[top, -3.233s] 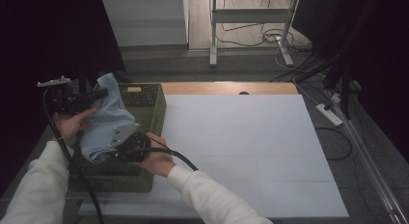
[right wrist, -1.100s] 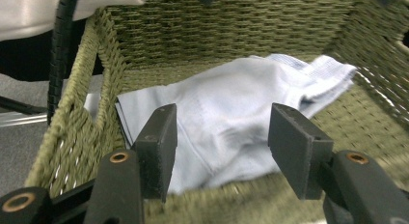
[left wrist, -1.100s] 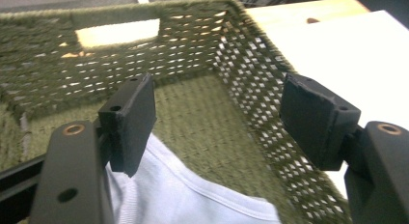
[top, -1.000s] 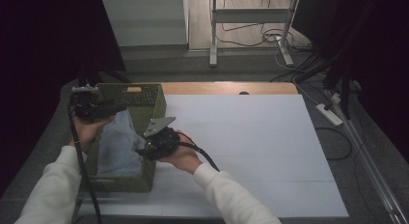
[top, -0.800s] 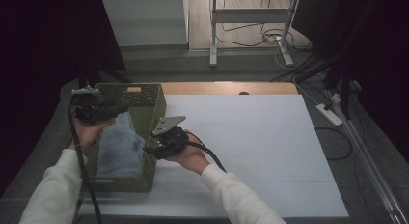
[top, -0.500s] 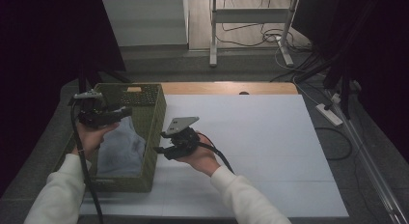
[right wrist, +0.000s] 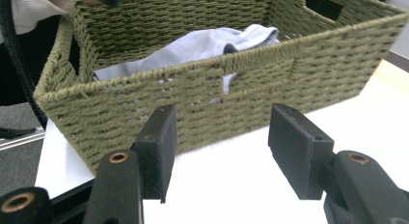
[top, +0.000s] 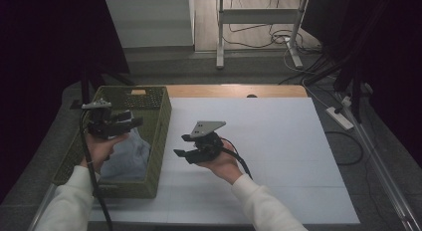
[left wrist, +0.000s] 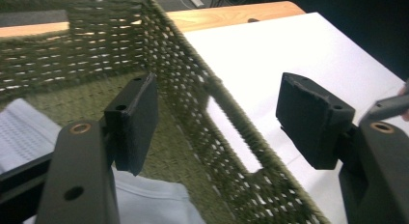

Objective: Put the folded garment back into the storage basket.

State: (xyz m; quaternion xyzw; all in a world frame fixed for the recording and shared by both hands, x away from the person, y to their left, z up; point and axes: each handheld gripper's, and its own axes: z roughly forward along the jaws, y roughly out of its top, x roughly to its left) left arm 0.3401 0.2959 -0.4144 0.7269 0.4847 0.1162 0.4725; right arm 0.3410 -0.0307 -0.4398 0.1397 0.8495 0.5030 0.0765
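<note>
A white table top (top: 259, 141) spreads across the middle of the high view, with a strip of bare wood along its far edge. At its left end stands a green woven basket (top: 158, 136), rectangular, with a handle slot cut in each wall. Inside it lies a pale blue-grey folded garment (top: 130, 159), bunched toward the near end; in the right gripper view the cloth (right wrist: 202, 48) rises just above the basket's near wall (right wrist: 231, 96) and shows through the handle slot.

The left gripper (top: 130, 120) hangs over the basket's interior, above the garment and apart from it. In the left gripper view its jaws stand well apart with nothing between the pads; the basket's right wall (left wrist: 212, 113) runs between them farther off, untouched.

The right gripper (top: 183, 145) hovers over the white surface just beside the basket's right wall, pointing at it. Its jaws also stand well apart and hold nothing, the pads clear of the weave
</note>
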